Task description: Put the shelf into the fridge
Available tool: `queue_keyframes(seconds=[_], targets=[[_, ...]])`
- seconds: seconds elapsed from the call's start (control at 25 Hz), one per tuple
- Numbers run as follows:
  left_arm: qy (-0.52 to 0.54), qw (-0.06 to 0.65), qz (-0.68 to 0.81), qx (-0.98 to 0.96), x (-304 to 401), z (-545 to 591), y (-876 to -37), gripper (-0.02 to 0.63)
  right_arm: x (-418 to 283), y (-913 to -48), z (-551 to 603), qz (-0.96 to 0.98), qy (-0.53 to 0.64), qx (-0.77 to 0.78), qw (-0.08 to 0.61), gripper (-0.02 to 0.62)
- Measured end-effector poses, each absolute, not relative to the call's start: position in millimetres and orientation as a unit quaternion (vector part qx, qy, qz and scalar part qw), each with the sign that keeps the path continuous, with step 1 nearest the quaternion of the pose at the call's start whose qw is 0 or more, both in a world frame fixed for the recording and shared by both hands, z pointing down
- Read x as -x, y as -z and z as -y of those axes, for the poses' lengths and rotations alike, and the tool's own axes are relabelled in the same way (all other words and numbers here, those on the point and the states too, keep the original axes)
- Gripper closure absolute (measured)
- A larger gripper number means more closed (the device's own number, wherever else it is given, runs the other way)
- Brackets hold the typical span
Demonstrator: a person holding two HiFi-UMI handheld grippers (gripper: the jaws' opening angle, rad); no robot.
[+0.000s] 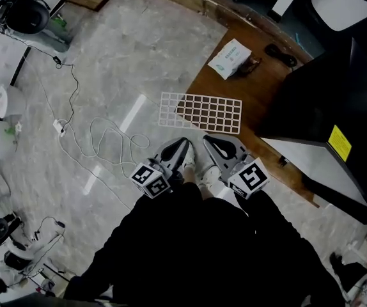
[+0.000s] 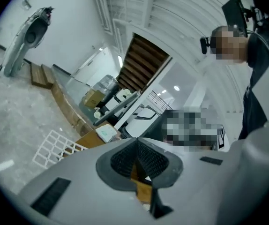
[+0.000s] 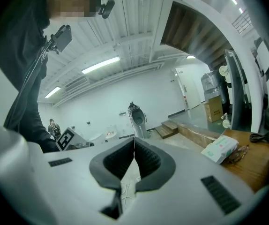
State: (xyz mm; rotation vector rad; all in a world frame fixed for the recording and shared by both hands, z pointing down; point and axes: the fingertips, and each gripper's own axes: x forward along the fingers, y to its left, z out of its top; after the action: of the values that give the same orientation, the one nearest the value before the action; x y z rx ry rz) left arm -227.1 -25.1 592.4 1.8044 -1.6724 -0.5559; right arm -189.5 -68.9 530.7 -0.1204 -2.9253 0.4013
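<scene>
A white wire grid shelf [image 1: 201,112] lies flat, half on the grey floor and half on the brown wooden platform [image 1: 234,88]; it also shows low at the left in the left gripper view as the shelf [image 2: 55,146]. The black fridge [image 1: 337,117] stands at the right on the platform. My left gripper [image 1: 182,144] and right gripper [image 1: 208,141] are held close to my body, just short of the shelf's near edge, both shut with nothing between the jaws. In the gripper views the left gripper [image 2: 136,150] and right gripper [image 3: 133,150] have their pads pressed together.
A white pack of tissues [image 1: 230,58] and a black cable plug [image 1: 281,55] lie on the platform beyond the shelf. White cables [image 1: 100,139] trail across the floor at the left. A black helmet-like device [image 1: 18,15] and other gear sit along the left edge.
</scene>
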Motion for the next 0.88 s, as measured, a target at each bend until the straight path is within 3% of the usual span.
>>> queue_keyframes(seconds=[0.16,0.32,0.6,0.88], targets=[[0.288,0.371,0.624,-0.624,244.6,13.3,-647.2,0.597,211.1,-558.9,72.4,0.982,-0.142,0.046,0.113,0.588],[0.35,0.417,0.625,-0.56,257.6,-1.0,-695.5,0.544,221.4,-577.5,74.7,0.979,-0.15,0.046,0.128,0.588],[0.429,0.437,0.631,-0.476,289.5,-20.4,-767.7,0.463,232.6,-608.1,77.4,0.974,-0.166,0.041,0.15,0.588],[0.467,0.439,0.638,-0.427,311.8,-25.8,-814.2,0.434,232.6,-633.7,78.2,0.968,-0.182,0.033,0.171,0.588]])
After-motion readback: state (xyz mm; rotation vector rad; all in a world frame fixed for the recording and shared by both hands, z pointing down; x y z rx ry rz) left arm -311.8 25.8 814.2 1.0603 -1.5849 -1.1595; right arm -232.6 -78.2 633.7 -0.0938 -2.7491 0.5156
